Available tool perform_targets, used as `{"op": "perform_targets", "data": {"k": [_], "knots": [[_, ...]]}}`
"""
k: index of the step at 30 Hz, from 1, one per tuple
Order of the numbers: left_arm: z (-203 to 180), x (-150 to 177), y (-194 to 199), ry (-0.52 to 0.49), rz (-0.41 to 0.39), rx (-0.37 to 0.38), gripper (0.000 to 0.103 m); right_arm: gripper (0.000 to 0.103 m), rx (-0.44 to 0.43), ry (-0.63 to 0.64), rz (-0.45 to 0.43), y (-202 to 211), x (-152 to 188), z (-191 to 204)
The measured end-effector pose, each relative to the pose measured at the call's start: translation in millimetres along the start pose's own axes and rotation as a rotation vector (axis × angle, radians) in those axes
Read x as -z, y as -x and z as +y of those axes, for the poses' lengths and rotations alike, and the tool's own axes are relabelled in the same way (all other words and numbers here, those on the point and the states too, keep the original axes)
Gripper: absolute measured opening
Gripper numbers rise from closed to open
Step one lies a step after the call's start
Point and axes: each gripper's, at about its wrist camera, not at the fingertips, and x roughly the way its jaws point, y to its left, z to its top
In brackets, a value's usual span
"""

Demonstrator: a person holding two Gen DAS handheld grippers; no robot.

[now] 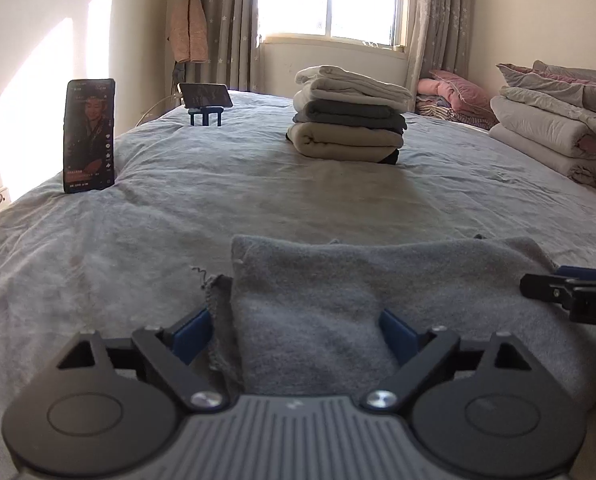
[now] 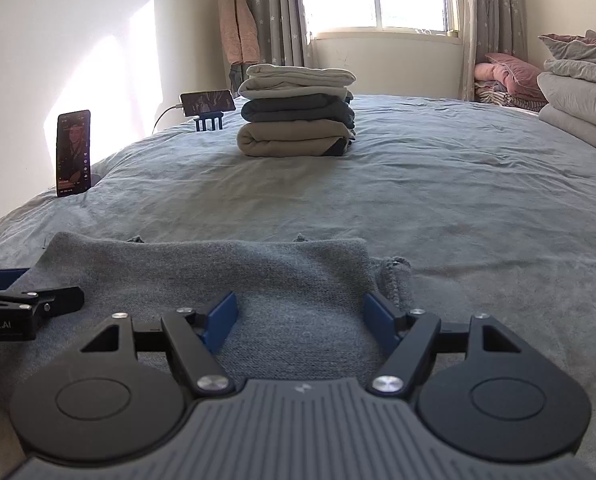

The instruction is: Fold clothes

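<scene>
The grey knitted garment lay folded into a flat rectangle at the near edge of the bed, a frayed end with a loose thread sticking out at its left side. My left tongs and right tongs were both spread wide over it, pinching nothing. Farther up the bed stood one stack of three folded clothes and two phones: one upright, one on a stand.

We read only two scraps of white lettering, both on black claw bodies. The left claw, seen from the right wrist, carries "Robot.AI" — its start cut by the frame edge. The right claw, seen from the left wrist, shows "DA" — the rest runs out of frame. The upright phone shows small text we cannot read.
</scene>
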Motion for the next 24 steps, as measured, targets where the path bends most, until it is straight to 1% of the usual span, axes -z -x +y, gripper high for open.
{"op": "perform_targets", "data": {"k": [2, 5, 8, 10, 12, 14, 16, 19, 23, 24], "knots": [[10, -1, 4, 0.044, -0.001, -0.009, 0.092, 0.074, 0.019, -0.014, -0.001, 3, 1, -7], [15, -4, 15, 0.052, -0.039, -0.036, 0.091, 0.075, 0.042, -0.022, -0.015, 9, -1, -11], [14, -11, 28, 0.071, -0.092, -0.037, 0.091, 0.075, 0.07, 0.028, -0.042, 13, -3, -3], [12, -14, 31, 0.09, -0.103, -0.016, 0.091, 0.075, 0.067, 0.075, -0.048, 12, -4, 8], [6, -15, 31, 0.083, -0.094, -0.008, 0.091, 0.075, 0.05, 0.112, -0.049, 11, -3, 17], [0, -13, 27, 0.06, -0.075, -0.015, 0.091, 0.075, 0.031, 0.147, -0.048, 10, -2, 27], [-2, -12, 23, 0.038, -0.046, -0.034, 0.091, 0.075, 0.02, 0.172, -0.047, 8, -2, 33], [2, -9, 15, 0.019, 0.02, -0.078, 0.091, 0.075, 0.01, 0.157, -0.033, 6, -2, 32], [18, -10, 16, 0.07, 0.057, -0.093, 0.091, 0.075, -0.002, 0.128, -0.014, 4, -3, 29], [23, -11, 17, 0.096, 0.068, -0.082, 0.091, 0.075, -0.005, 0.121, -0.009, 3, -3, 28]]}}
